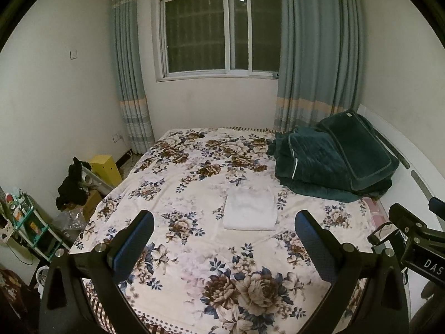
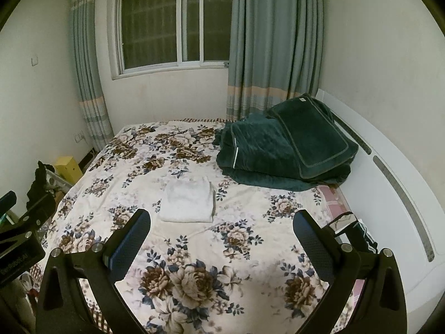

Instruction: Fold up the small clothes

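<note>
a white folded garment (image 1: 249, 209) (image 2: 187, 200) lies flat as a neat rectangle near the middle of the bed's floral bedspread (image 1: 194, 264) (image 2: 250, 250), well apart from both tools. the left gripper (image 1: 224, 228) hangs above the near part of the bed with its jaws wide apart and holding nothing; the right gripper (image 2: 222, 226) does the same. a heap of dark green quilt (image 1: 333, 164) (image 2: 286, 150) sits at the far right corner by the curtain (image 1: 317, 55).
</note>
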`<state>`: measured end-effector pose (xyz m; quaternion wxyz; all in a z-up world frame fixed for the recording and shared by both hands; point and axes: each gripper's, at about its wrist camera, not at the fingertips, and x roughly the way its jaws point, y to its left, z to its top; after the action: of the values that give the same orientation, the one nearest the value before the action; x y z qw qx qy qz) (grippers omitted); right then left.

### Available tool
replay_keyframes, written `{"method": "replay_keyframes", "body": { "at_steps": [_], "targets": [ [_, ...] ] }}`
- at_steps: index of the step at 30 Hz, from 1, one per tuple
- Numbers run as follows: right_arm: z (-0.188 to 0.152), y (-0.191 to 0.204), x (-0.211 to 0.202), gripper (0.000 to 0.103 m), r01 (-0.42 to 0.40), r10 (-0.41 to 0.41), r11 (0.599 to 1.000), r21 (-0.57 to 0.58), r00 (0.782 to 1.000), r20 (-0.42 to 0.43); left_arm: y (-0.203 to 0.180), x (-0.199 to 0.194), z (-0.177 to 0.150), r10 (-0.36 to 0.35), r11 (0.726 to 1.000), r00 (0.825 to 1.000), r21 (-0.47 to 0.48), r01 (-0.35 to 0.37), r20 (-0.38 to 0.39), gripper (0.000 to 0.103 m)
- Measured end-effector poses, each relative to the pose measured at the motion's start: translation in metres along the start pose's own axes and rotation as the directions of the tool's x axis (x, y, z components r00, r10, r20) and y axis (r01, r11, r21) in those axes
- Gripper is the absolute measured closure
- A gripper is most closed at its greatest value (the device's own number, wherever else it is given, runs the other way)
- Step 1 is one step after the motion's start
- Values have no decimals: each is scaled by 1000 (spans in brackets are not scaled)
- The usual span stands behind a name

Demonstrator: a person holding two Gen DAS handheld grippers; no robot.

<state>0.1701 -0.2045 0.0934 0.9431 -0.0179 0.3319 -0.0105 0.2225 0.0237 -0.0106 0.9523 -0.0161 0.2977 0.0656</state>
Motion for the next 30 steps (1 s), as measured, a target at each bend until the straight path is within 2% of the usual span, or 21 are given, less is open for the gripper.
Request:
{"method": "replay_keyframes", "body": {
  "at_steps": [30],
  "targets": [
    [9, 4, 4, 0, -5, 5, 1000, -4, 1000, 10, -1, 0, 3, -4, 1000, 1000, 4, 4, 3, 0]
  ]
}}
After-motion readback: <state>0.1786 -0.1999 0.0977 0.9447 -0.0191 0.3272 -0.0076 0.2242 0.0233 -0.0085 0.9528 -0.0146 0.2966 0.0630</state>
